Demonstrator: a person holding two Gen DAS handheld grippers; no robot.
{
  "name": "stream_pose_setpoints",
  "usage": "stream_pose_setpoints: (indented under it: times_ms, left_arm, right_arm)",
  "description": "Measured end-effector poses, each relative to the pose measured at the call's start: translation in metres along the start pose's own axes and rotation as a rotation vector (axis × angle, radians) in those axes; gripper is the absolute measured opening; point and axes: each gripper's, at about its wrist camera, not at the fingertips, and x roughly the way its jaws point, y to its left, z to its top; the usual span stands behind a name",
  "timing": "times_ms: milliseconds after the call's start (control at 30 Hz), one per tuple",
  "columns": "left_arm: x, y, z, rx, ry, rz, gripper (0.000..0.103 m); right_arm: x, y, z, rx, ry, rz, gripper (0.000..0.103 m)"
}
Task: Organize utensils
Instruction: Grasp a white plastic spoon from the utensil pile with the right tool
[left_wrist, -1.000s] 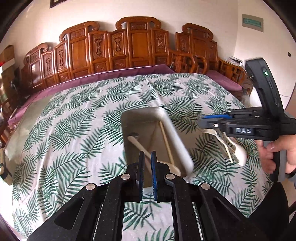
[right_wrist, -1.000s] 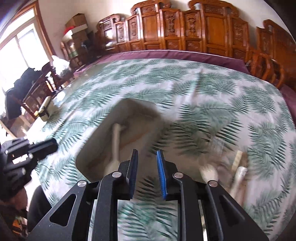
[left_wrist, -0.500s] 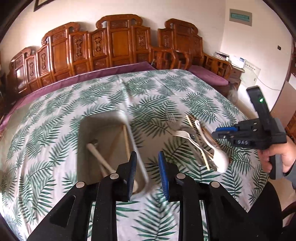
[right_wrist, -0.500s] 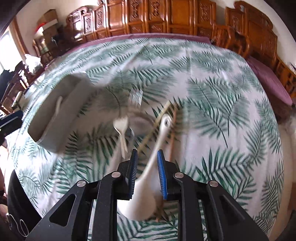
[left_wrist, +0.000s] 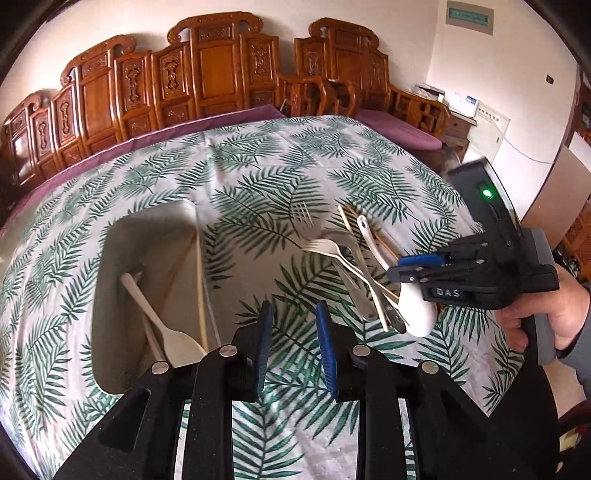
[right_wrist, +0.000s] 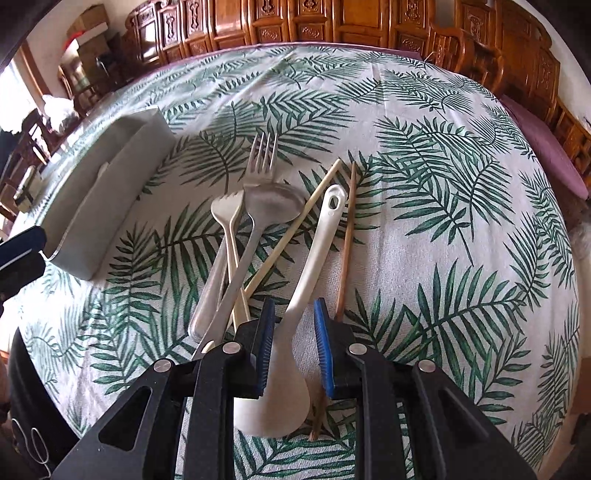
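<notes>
Right wrist: hand-held gripper (right_wrist: 293, 347) agape astride white spoon (right_wrist: 295, 314).

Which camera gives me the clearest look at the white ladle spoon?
Right wrist: the white spoon lies full length between the open right gripper. Left wrist shows the spoon partly hidden behind that gripper.

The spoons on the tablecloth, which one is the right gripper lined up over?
The white ceramic spoon: its handle runs between the open fingers of the right gripper. The metal spoon lies further left, among the forks.
</notes>
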Motion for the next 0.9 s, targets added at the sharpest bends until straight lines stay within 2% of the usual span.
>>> stream_pose_setpoints:
  times_ms: [167, 267, 433, 600, 900]
  left_arm:
    - [0.004, -0.004, -0.001, 0.009, 0.015, -0.003, 0.023]
    - [0.006, -0.006, -0.001, 0.008, 0.02, -0.006, 0.022]
    - [0.016, -0.013, -0.002, 0.012, 0.039, -0.013, 0.023]
    - [0.027, -0.025, -0.003, 0.034, 0.056, -0.022, 0.022]
    - [0.047, -0.055, 0.013, 0.051, 0.07, -0.051, 0.022]
  right_arm:
    - [0.006, 0.002, 0.003, -0.01, 0.024, -0.028, 0.021]
    - [0.005, 0.001, 0.0, -0.011, 0.029, -0.03, 0.011]
    - [-0.005, -0.005, -0.012, 0.003, 0.016, -0.011, 0.01]
    - [-0.042, -0.02, -0.026, 0.061, -0.056, 0.03, 0.01]
    - [-0.068, -0.04, -0.045, 0.09, -0.1, 0.028, 0.01]
